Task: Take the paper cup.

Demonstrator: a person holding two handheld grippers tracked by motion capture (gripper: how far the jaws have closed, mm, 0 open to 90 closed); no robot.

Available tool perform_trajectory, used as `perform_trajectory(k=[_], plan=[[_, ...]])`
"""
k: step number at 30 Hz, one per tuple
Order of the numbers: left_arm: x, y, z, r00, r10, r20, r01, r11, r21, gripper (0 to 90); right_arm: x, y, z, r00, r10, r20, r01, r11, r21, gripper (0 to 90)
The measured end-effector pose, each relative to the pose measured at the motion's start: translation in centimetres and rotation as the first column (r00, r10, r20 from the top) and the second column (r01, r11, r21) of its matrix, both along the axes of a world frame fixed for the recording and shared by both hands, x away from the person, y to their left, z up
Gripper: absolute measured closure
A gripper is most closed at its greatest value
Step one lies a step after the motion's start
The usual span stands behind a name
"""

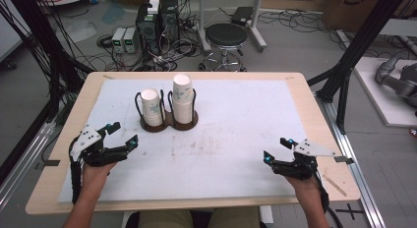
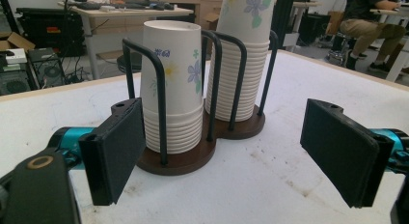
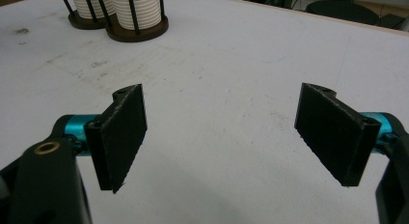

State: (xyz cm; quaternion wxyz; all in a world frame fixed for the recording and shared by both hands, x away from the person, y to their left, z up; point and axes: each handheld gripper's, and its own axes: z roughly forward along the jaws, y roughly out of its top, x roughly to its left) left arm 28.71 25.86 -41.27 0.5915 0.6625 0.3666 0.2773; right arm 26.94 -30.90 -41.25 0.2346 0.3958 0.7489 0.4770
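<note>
Two cup stacks (image 1: 172, 104) stand side by side in a holder (image 1: 168, 123) on the table's (image 1: 255, 120) far left part. The left gripper (image 1: 122, 134) sits just before it; the right gripper (image 1: 276, 149) is well apart, near right.

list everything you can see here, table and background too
cup stacks: two, white paper with flower print, upright in the holder, the right one taller
cup holder: one, brown base with black wire loops, far left part of the table
table: one, white mat on a light wood top
stool: one, black round seat, on the floor behind the table
computer towers: two, dark, on the floor among cables
left gripper: one, black, jaws open, aimed at the cups, nothing held
right gripper: one, black, jaws open over bare mat at the right
forearms: two, entering from the bottom edge
</note>
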Motion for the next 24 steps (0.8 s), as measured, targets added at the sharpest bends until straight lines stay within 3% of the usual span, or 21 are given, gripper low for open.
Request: perform_trajectory(k=[16, 20, 24], plan=[[0.38, -0.14, -0.36, 0.9999, -0.005, -0.012, 0.005, 1.0, -0.004, 16.0, -0.01, -0.26, -0.04, 1.0, -0.01, 0.002, 0.01, 0.9999, 0.004, 19.3], [0.48, -0.17, 0.03, 0.9999, -0.008, -0.01, 0.008, 1.0, -0.005, 16.7, 0.19, -0.26, -0.32, 0.9999, 0.008, -0.009, -0.008, 0.9997, -0.021, 19.3], [0.22, -0.36, 0.17, 0.9997, -0.016, -0.017, 0.016, 0.9998, -0.012, 16.6, 0.16, -0.09, -0.17, 0.9999, 0.009, -0.009, -0.009, 0.9999, -0.009, 19.3]])
